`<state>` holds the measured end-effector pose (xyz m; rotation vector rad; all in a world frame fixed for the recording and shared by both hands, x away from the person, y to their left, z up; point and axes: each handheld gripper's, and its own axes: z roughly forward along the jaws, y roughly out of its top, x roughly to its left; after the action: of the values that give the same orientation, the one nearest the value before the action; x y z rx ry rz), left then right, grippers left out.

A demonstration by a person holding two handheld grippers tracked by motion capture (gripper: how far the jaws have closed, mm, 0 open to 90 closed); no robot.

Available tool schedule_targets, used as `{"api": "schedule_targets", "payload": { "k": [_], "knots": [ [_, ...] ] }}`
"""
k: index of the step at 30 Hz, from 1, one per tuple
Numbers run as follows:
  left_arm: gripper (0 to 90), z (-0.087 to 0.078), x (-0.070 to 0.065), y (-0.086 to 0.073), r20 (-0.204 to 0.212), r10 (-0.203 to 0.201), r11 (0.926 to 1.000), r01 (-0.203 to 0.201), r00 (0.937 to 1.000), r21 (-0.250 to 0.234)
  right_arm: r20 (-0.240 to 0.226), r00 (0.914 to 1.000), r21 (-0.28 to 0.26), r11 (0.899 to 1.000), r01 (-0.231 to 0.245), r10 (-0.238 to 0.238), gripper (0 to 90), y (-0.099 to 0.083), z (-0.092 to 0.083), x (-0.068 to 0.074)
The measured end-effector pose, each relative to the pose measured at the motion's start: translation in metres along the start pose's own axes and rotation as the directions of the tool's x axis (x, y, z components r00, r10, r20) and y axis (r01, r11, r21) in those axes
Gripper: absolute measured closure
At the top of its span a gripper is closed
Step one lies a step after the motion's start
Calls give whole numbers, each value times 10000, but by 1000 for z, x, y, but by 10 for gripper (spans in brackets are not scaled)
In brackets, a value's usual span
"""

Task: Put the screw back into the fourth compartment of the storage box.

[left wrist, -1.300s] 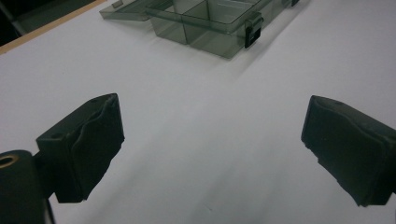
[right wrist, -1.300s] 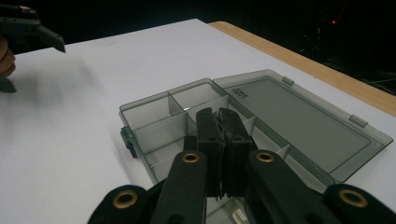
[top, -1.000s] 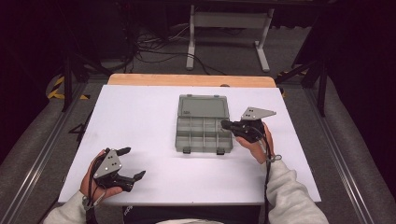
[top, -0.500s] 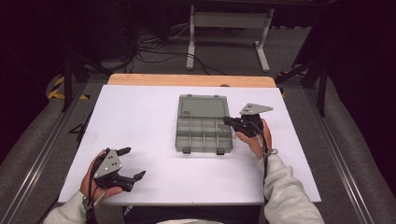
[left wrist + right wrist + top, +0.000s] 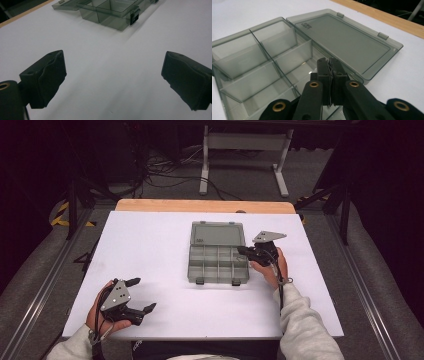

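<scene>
Compartment box (image 5: 218, 254) lies open mid-table, lid flat behind; right gripper (image 5: 330, 65) clenched, empty, tips over its right edge, contact indiscernible; left gripper (image 5: 140, 295) released, well apart near the table's front edge; box cropped in left gripper view.

organizer box (image 5: 218, 252) mid-table (image 5: 150, 245), lid behind

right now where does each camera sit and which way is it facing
High view: fixed above the person's side, looking forward and down on the white table; shows both forearms, the left gripper and the right gripper at the organizer box.
Left gripper view: rides the left gripper, looking low across the table toward the box; its two jaws stand wide apart.
Right gripper view: rides the right gripper, looking down into the box; jaws shut.
All three views share the open, empty box.
</scene>
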<state>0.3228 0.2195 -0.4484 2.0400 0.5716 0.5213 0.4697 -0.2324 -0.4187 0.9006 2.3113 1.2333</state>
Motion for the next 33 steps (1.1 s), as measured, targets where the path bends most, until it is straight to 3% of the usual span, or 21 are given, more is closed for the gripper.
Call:
{"api": "schedule_targets", "payload": {
  "k": [11, 33],
  "knots": [
    [64, 0, 0, 0, 43, 18, 10000, -18, 10000, 17, 6, 9992, 529, 9978, -397, 398, 886, -8, 8, -3],
    [64, -1, 0, 0, 128, 49, 10000, -49, 9999, 60, -30, 9995, 880, 9956, -319, 323, 881, -12, 12, 0]
  ]
}}
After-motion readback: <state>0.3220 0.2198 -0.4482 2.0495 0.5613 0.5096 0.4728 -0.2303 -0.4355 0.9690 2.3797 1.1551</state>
